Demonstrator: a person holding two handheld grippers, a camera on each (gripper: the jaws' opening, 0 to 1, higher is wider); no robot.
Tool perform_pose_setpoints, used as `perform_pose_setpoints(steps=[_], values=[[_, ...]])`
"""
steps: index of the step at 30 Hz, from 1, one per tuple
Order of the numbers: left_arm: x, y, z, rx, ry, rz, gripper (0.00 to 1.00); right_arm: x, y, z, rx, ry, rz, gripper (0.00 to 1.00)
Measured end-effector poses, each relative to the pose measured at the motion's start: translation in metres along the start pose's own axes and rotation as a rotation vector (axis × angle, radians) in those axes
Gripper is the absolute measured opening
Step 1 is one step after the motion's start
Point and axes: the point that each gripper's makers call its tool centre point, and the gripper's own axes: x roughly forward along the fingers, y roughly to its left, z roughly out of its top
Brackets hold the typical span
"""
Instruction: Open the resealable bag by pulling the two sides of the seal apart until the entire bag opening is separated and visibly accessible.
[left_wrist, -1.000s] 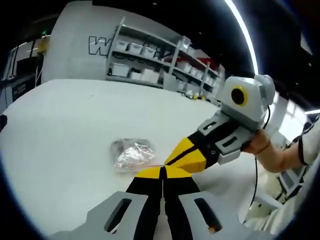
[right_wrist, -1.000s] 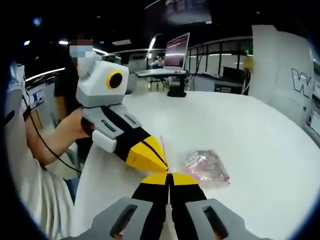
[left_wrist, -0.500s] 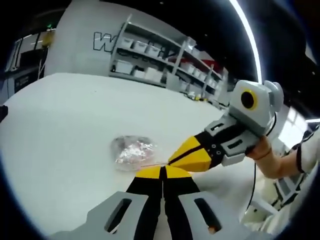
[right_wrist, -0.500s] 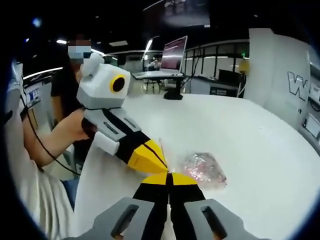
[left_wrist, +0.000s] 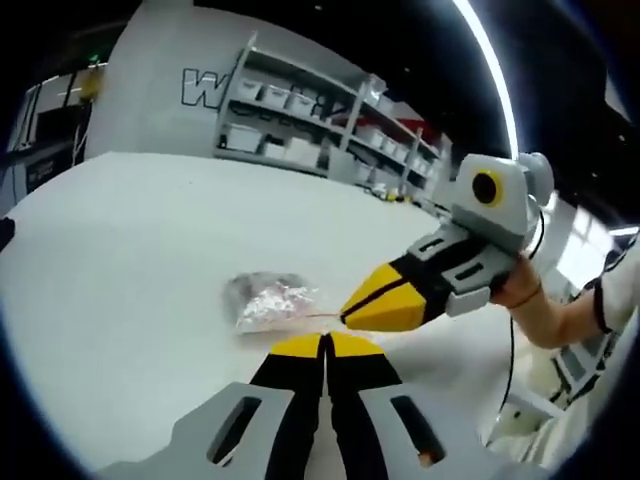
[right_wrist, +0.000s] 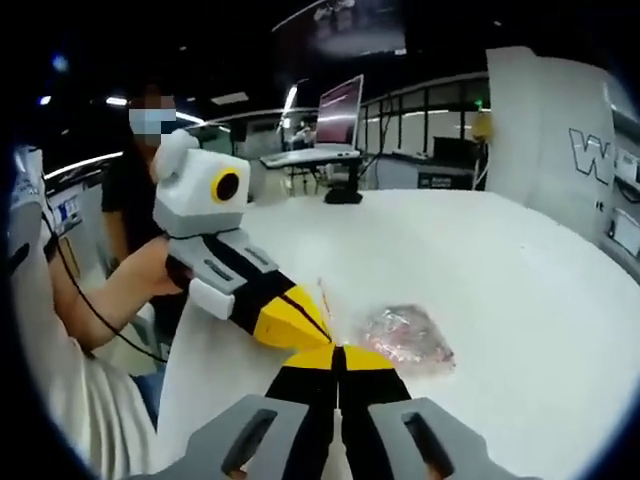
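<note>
Pinching the bag lip from both sides — left tongs (left_wrist: 325, 345) at bottom centre of the left gripper view look pressed together on the near edge of the resealable bag (left_wrist: 268, 300), which lies on the white tabletop (left_wrist: 130, 230) just left of centre. Right tongs (left_wrist: 348, 312) come in from the right of that frame, tips also together, at the same thin strip of seal. In the right gripper view the right tongs (right_wrist: 338, 356) sit bottom centre, the left tongs (right_wrist: 322, 332) angle in from upper left, and the bag (right_wrist: 405, 338) lies right of centre, crinkled, contents pinkish and unclear.

Risks, as a judgement:
- the plastic lip is thin and slick — either pair could slip off when pulled, leaving the seal shut
- both may hold the same layer, or both layers together; then pulling drags or lifts the bag instead of parting it
- pulling at one spot may open only part of the seal
- a jerk could tear the film or spill contents
</note>
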Motion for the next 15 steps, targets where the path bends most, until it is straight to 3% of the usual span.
perform_pose_setpoints(steps=[5,8,15], values=[[0.0006,0.0004,-0.0022,-0.04,0.012,-0.038,0.03,0.0004,0.002,-0.0011,0.02,-0.006,0.029,0.0],[0.0015,-0.0011,0.0007,-0.083,-0.003,-0.064,0.12,0.0001,0.0036,-0.0017,0.027,-0.012,0.047,0.0],[0.0024,-0.0001,-0.0012,-0.103,-0.015,-0.085,0.12,-0.0028,0.0061,-0.0026,0.073,-0.03,0.096,0.0]])
